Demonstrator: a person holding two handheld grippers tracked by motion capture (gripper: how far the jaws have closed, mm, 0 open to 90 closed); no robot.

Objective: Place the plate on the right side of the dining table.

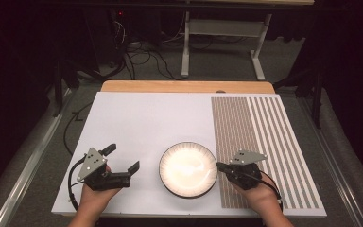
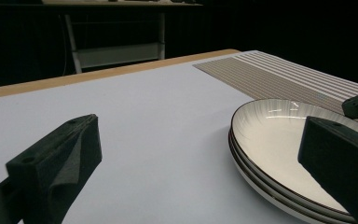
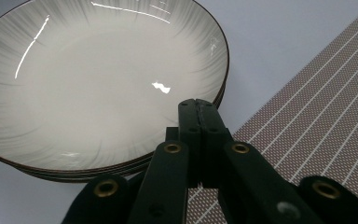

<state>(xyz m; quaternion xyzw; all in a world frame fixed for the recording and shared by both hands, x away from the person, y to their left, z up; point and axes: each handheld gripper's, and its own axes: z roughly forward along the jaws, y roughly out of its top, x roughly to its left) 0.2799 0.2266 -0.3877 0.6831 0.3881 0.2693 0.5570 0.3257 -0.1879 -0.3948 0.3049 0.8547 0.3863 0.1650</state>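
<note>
**Two stacked plates between two grippers, nothing in the top one**

Two or perhaps three shallow plates [image 1: 188, 169] sit stacked on the white table cover [image 1: 142, 118], near the person's edge and about midway across it. The left gripper view shows two dark-lined rims one above the other; the right gripper view hints at a third rim under them, but I cannot tell for sure. The top plate is white with faint grey streaks fanning toward a thin dark rim, and its bowl holds nothing but glare from the lamp.

The right gripper [image 1: 220, 166] lies at the stack's right edge, its jaws pressed flat together with nothing between them. In its own view the joined tips [image 3: 199, 112] sit over the near rim; whether they touch it is unclear. Below it lies a brown striped mat [image 1: 260, 142], whose left edge runs just beside the plates.

The left gripper [image 1: 123, 158] rests to the stack's left, well apart from it, jaws spread wide and holding nothing, aimed across the table toward the plates [image 2: 279, 144].
</note>
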